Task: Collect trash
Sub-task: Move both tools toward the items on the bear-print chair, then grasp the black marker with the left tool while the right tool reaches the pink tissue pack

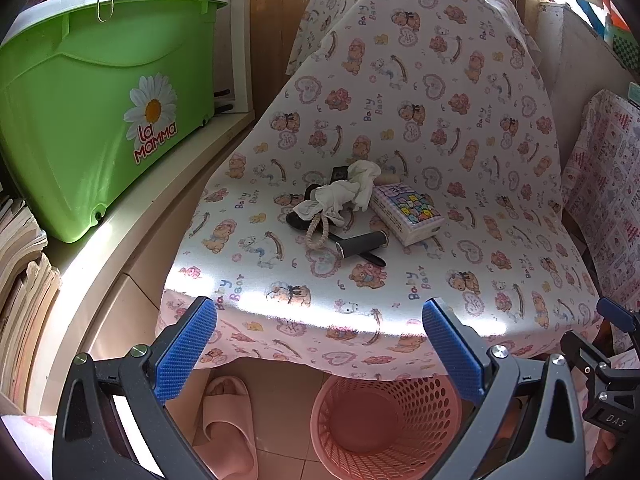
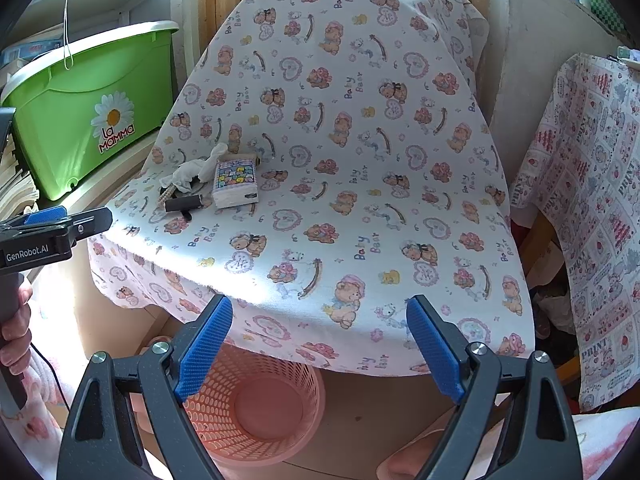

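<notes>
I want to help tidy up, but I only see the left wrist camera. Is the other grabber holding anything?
Observer: No. The right gripper is open and empty; the pink basket shows low between its fingers.
Operator: Who's holding my grabber?
Observer: A hand wraps the handle of the left gripper.
Operator: Anything written on it?
Observer: Yes, its side reads GenRobot.AI.
</notes>
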`<state>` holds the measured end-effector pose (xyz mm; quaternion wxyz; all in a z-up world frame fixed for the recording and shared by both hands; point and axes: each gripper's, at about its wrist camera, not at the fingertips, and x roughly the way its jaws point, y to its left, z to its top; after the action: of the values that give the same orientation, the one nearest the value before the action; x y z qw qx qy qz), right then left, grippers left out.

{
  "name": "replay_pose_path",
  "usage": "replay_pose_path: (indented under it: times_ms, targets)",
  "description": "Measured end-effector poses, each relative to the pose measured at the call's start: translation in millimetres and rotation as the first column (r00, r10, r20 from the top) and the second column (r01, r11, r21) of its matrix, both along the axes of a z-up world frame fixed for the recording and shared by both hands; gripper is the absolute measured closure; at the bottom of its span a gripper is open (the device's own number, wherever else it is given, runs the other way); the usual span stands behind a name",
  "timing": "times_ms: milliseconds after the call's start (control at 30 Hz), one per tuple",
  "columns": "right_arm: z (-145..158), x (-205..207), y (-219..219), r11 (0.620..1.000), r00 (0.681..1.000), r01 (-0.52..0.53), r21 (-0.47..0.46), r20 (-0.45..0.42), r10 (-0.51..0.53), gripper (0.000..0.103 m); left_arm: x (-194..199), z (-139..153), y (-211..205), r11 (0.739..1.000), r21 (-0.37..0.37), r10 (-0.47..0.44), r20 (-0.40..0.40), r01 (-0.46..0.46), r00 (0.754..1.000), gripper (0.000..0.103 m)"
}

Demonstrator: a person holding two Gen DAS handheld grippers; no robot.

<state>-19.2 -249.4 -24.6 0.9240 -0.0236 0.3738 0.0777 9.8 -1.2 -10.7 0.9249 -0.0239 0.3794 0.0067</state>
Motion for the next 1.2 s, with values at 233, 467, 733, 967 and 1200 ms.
replay_pose_path:
  times_ms: [233,467,733,967,1200]
  targets:
    - [0,2,-3,1.000,1.000,0.007,0.010,-0.009,-0.007,0.013,3,2,7,1.000,-0.012,0.008,0.005,-0.008,1.000,0.008]
    - [1,1,-3,1.000,1.000,-0.005,0.019,-0.005,0.005,0.013,2,1,2,1.000,0.014,-0.026,0.010,0.026,1.000,0.015]
    - [1,3,1,1.000,1.000,-0.001,0.014,0.021,0.001,0.013,40,14,11,0.998,0.037,-0.063,0.101,0.060,0.993,0.019]
    - [-5,8,2,1.000,1.000,0.015,-0.007,0.022,-0.015,0.016,83,-17,12,0.986,-0.141,-0.096,-0.018,0.093,0.995,0.053]
    - [-8,15,-8,0.999,0.999,0.042,-0.001,0.012,-0.042,0.016,90,-27,-16,0.981,-0.038,-0.191,-0.021,0.190,0.981,0.039]
